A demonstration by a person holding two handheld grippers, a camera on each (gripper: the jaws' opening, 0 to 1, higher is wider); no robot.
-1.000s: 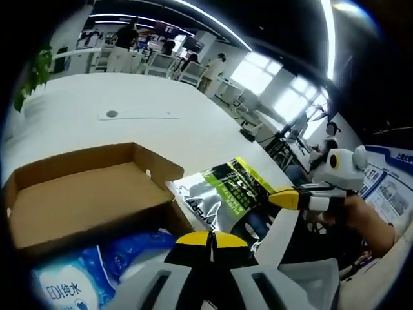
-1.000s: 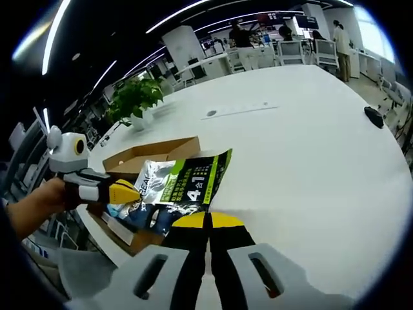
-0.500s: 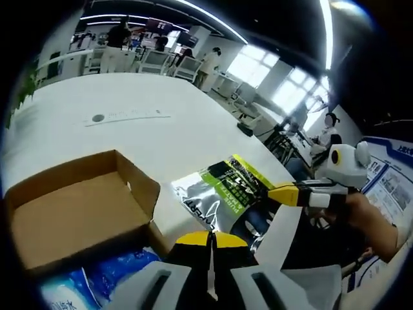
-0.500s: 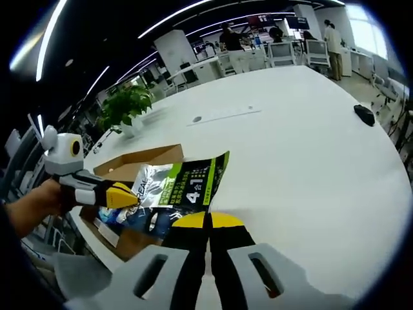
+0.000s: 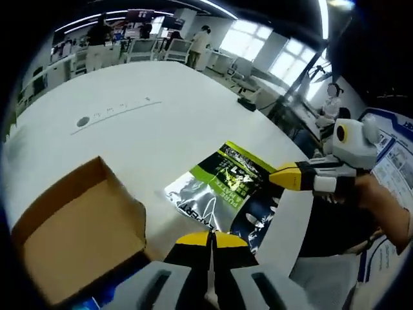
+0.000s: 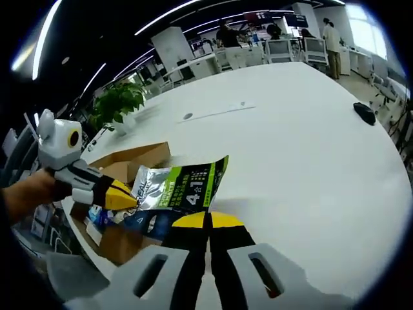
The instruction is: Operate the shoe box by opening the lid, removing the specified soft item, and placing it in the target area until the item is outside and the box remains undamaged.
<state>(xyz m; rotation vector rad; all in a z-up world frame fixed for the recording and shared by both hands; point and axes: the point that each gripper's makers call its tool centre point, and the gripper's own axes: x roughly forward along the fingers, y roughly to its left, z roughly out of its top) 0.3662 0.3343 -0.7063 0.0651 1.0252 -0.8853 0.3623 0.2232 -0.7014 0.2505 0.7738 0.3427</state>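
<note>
Pouch [image 5: 222, 194] carried clear of shoe box [image 5: 77, 232], both tongs shut, plant [image 6: 119, 103] behind

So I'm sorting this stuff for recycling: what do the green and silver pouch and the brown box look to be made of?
The pouch looks like metallised plastic film: glossy, crinkled, with silver glare beside the printed green panel. The box looks like plain brown cardboard: matte, with folded flaps and raw edges. Whether it is corrugated cannot be told.

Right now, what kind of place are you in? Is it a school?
Probably an open office or lab, not a school. A big white table fills the middle, desks with office chairs line the back under long ceiling strip lights, and a potted plant stands at the table's edge.
</note>
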